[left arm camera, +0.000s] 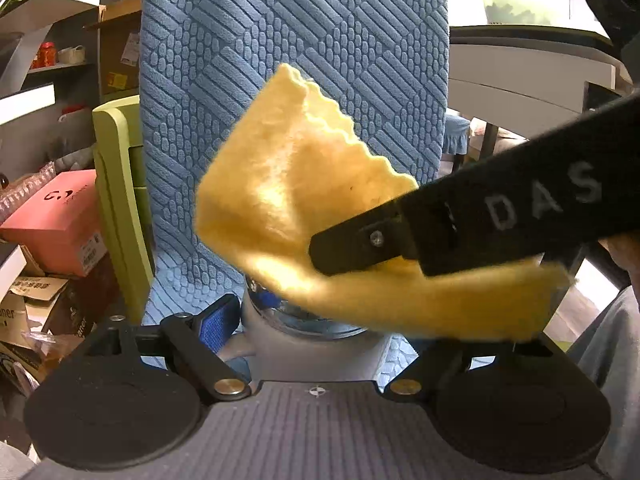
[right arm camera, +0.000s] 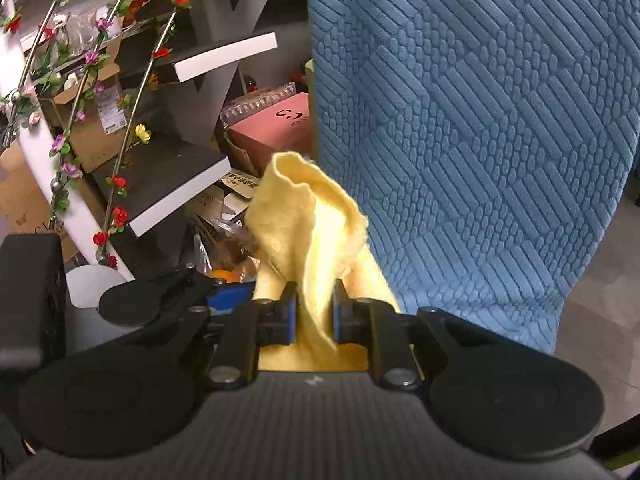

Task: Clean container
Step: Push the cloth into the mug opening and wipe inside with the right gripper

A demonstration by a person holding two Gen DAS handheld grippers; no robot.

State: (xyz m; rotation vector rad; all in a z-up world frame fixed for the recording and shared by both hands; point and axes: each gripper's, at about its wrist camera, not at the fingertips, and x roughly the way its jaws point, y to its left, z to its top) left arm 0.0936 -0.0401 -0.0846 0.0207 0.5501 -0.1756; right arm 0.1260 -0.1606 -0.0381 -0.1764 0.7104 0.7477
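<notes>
Right now my right gripper (right arm camera: 314,316) is clamped on a yellow cloth (right arm camera: 308,220), its 2 blue pads (right arm camera: 291,314) pinching the fabric so that it bunches up above them and spills down below. From the left wrist view that same cloth (left arm camera: 304,200) fills the middle, with its scalloped edge toward the top and the black arm of my right gripper (left arm camera: 352,244) crossing it from the right.

My left gripper (left arm camera: 316,320) stands wide around the container (left arm camera: 304,332), a clear jar with a pale grey base. 1 blue pad (left arm camera: 218,328) sits just beside its left wall; I cannot tell whether it presses, and the other pad is hidden behind the cloth. The cloth covers the mouth of the container from above.

Behind it all rises a chair in a blue textured cover (left arm camera: 296,40). To the left stand a pink box (left arm camera: 60,220) and cardboard clutter, and the right wrist view shows stairs wound with artificial flowers (right arm camera: 120,184).
</notes>
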